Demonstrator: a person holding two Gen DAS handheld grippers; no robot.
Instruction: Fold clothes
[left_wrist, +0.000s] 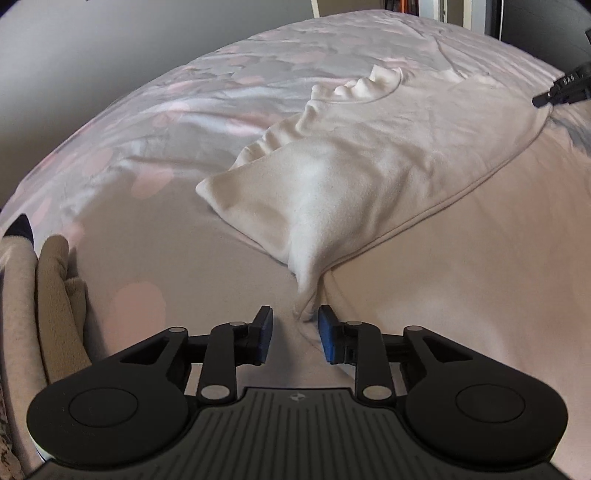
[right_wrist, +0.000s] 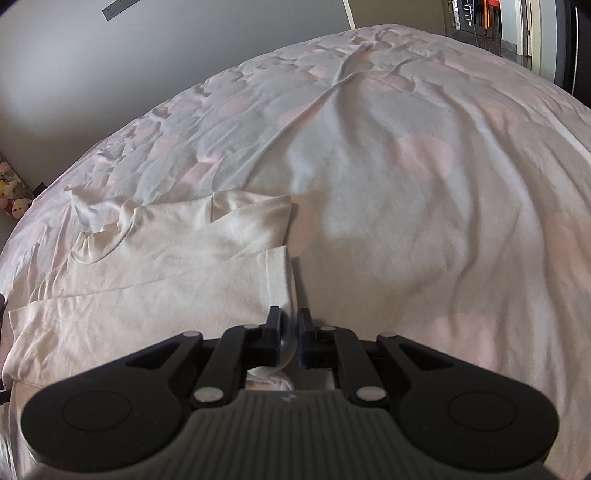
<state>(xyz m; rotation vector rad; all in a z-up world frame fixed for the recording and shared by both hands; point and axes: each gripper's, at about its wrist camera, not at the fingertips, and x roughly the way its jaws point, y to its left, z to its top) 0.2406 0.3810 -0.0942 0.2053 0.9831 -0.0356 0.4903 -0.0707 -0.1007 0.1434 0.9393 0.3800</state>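
Likely to lose the near corner of the cream fleece garment (left_wrist: 369, 177) on the left side: pinched into a raised peak between the fingers of the left gripper (left_wrist: 295, 332), yet not clamped. Jaws standing apart there, with the tip of the cloth just against the inner blue pad (left_wrist: 327, 336) and a clear gap on the other side. Any lift or pull from this state would let the peak sag back onto the pale bed cover printed with pink circles (left_wrist: 147, 110).

Also at risk of a skewed fold. Held firmly on one side only, so a tug by the right gripper (right_wrist: 291, 328) would drag the body sideways and wrinkle it (already bunched along the far edge near the neckline). Could also pinch the cover along with the fleece, both being soft and close in colour.

Left gripper low and level, pointing across the bed, almost on the cover. Right gripper likewise low, jaws drawn nearly together on the hem at the garment's opposite corner, white cloth showing in the narrow slit between them. Seen from the left wrist, far off at the right edge with the hem running to it.

Garment spread flat in mid-bed, well apart from the pile of folded beige and grey clothes (left_wrist: 51, 295).
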